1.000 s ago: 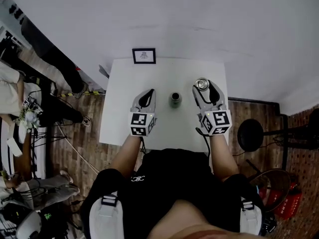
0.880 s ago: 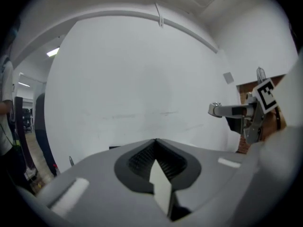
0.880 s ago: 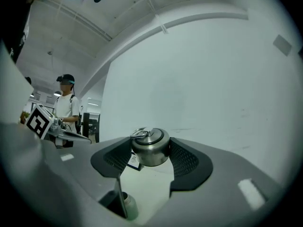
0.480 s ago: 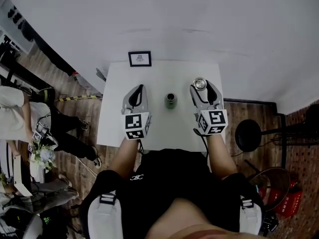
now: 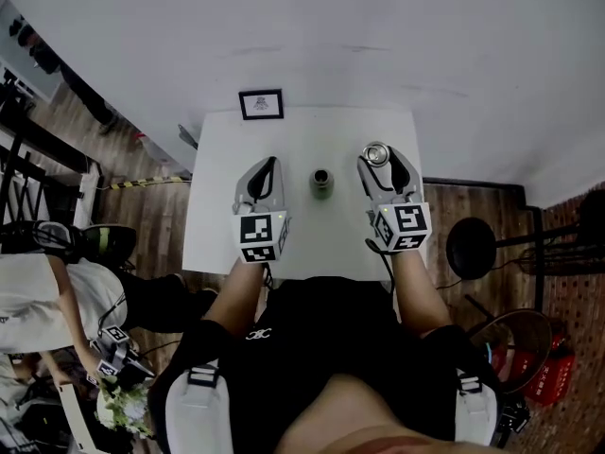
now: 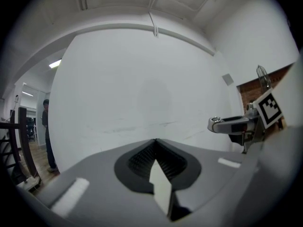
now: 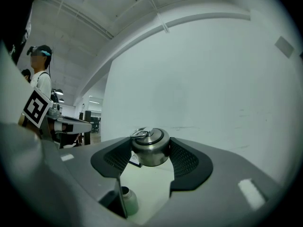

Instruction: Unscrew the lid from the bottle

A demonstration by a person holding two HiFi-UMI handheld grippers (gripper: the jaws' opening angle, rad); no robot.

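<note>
A small metal bottle [image 5: 321, 182] stands open-topped in the middle of the white table [image 5: 319, 244]. Its rounded steel lid [image 5: 378, 154] is off the bottle and held above the table's right side, with my right gripper [image 5: 381, 160] shut on it. In the right gripper view the lid [image 7: 150, 147] sits between the two black pads [image 7: 185, 161], and the bottle [image 7: 129, 200] shows below left. My left gripper [image 5: 264, 166] hovers left of the bottle, shut and empty; its jaws [image 6: 155, 142] meet with nothing between them.
A small framed picture [image 5: 261, 104] stands at the table's far edge. A black round stool [image 5: 470, 249] is on the floor to the right, and red gear [image 5: 539, 386] lies at the lower right. A person [image 5: 57, 282] moves about on the wooden floor at the left.
My left gripper has lifted a little, still shut. My right gripper has kept the lid in place. The person on the left has walked toward the lower left.
</note>
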